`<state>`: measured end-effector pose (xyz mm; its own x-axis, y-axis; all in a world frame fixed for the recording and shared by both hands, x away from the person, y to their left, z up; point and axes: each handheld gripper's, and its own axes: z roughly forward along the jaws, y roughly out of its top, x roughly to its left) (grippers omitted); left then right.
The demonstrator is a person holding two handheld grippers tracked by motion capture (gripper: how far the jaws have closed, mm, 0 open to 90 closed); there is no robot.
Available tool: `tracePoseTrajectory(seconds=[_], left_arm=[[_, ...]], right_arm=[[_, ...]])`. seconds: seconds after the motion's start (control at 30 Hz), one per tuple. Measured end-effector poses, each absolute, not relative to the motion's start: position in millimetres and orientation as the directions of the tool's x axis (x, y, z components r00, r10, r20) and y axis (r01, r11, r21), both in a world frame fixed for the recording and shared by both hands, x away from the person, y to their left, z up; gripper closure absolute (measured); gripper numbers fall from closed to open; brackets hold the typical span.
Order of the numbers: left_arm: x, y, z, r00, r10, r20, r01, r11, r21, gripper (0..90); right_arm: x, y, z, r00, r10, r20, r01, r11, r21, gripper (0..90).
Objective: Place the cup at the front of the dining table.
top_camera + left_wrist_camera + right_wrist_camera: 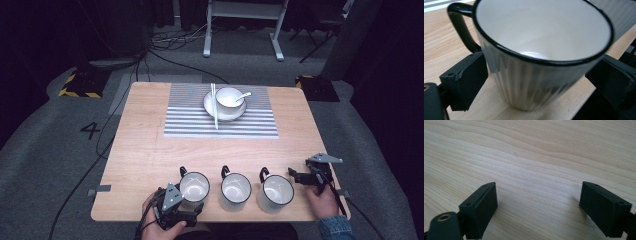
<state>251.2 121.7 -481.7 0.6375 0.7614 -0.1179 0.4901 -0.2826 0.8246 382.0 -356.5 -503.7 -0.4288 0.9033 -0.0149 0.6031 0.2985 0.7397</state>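
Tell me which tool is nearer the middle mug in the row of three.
Left. The left tool straddles the left mug, the middle mug's neighbour. The right tool sits beyond the right mug, jaws open over bare table.

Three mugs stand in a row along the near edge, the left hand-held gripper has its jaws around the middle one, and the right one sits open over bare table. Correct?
Not quite. The left hand-held gripper has its jaws around the leftmost mug, not the middle mug, as the high view shows. The rest holds: three mugs in a row, and the right hand-held gripper open over bare table.
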Motion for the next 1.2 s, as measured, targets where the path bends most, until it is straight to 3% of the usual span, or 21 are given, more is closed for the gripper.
tracePoseTrajectory(seconds=[0.5,0.7,1.2], left_arm=[[269.5,108.2,-505.0,0.645,0.754,-0.126,0.451,-0.243,0.859,0.1],[270.6,101.4,-507.7,0.648,0.761,-0.034,0.397,-0.300,0.867,3.0],[271.6,102.1,-503.2,0.622,0.779,-0.084,0.448,-0.265,0.854,3.5]], right_arm=[[381.2,-356.0,-503.6,-0.419,0.908,-0.014,0.607,0.292,0.739,14.9],[381.2,-356.1,-503.6,-0.419,0.908,-0.014,0.607,0.292,0.739,14.9],[381.2,-356.0,-503.6,-0.419,0.908,-0.014,0.608,0.292,0.739,14.9]])
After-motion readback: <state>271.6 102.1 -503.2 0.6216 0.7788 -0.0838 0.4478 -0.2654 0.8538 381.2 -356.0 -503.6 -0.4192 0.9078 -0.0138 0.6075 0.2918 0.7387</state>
